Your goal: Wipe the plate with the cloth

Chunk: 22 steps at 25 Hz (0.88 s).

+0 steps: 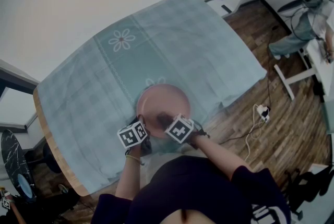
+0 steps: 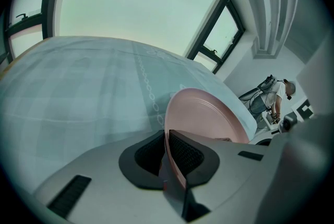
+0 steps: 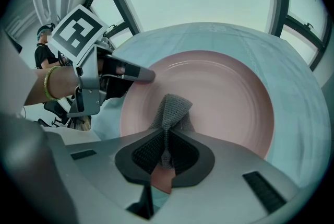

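Note:
A pink plate (image 1: 164,105) lies near the table's front edge. My left gripper (image 1: 142,131) is shut on the plate's near-left rim; in the left gripper view the plate (image 2: 209,116) stands edge-on between the jaws of the left gripper (image 2: 167,157). A grey knitted cloth (image 3: 171,110) is pinched in my right gripper (image 3: 166,152), which is shut on it and presses it onto the near part of the plate (image 3: 219,95). In the head view the right gripper (image 1: 166,119) reaches over the plate's near rim. The left gripper (image 3: 133,74) shows at the plate's left edge in the right gripper view.
The wooden table carries a pale teal checked tablecloth (image 1: 104,82) with flower prints. A power strip and cables (image 1: 262,112) lie on the wooden floor at the right. Another person (image 2: 276,100) stands at a white desk far right. Windows stand behind the table.

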Available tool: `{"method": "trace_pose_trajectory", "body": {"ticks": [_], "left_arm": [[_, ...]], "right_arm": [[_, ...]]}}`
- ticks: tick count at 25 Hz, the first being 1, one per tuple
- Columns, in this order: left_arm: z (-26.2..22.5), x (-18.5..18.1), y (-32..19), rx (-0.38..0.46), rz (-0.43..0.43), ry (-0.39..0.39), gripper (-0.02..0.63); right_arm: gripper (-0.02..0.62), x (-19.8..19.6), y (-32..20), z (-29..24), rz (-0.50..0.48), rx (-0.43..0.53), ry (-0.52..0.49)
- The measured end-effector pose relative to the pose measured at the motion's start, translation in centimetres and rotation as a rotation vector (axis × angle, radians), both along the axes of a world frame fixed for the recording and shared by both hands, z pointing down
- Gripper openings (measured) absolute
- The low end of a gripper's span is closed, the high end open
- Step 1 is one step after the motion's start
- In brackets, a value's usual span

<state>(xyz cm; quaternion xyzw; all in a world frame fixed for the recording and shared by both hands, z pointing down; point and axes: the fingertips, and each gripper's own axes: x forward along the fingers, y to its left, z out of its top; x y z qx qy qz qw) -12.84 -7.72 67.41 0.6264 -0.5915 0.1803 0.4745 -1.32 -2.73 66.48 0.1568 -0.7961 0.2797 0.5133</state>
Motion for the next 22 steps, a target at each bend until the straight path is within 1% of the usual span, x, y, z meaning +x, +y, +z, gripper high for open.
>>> {"method": "trace_pose_trajectory", "body": {"ticks": [4,8,14,15,18,22], "left_arm": [[0.0,0.0,0.0,0.003,0.003,-0.006,0.038],[-0.2,-0.1,0.1,0.013,0.012,-0.025,0.038],[-0.6,0.4,0.7,0.036,0.029,-0.066,0.041],[-0.7,0.4,0.9,0.041,0.03,-0.077,0.046],[-1.4,0.8,1.5,0.058,0.034,-0.103,0.095],[-2.5,1.2,2.9,0.084,0.018,-0.134,0.11]], "right_arm": [[0.032,-0.4,0.4,-0.3,-0.003,-0.005,-0.016],[0.032,-0.6,0.2,-0.9,0.018,0.011,-0.046],[0.032,0.5,-0.3,-1.6,0.1,0.016,-0.073],[0.032,0.8,-0.4,-1.7,0.114,0.019,-0.073],[0.032,1.4,-0.4,-2.1,0.144,0.034,-0.081],[0.032,2.4,0.1,-2.9,0.177,0.061,-0.095]]}}
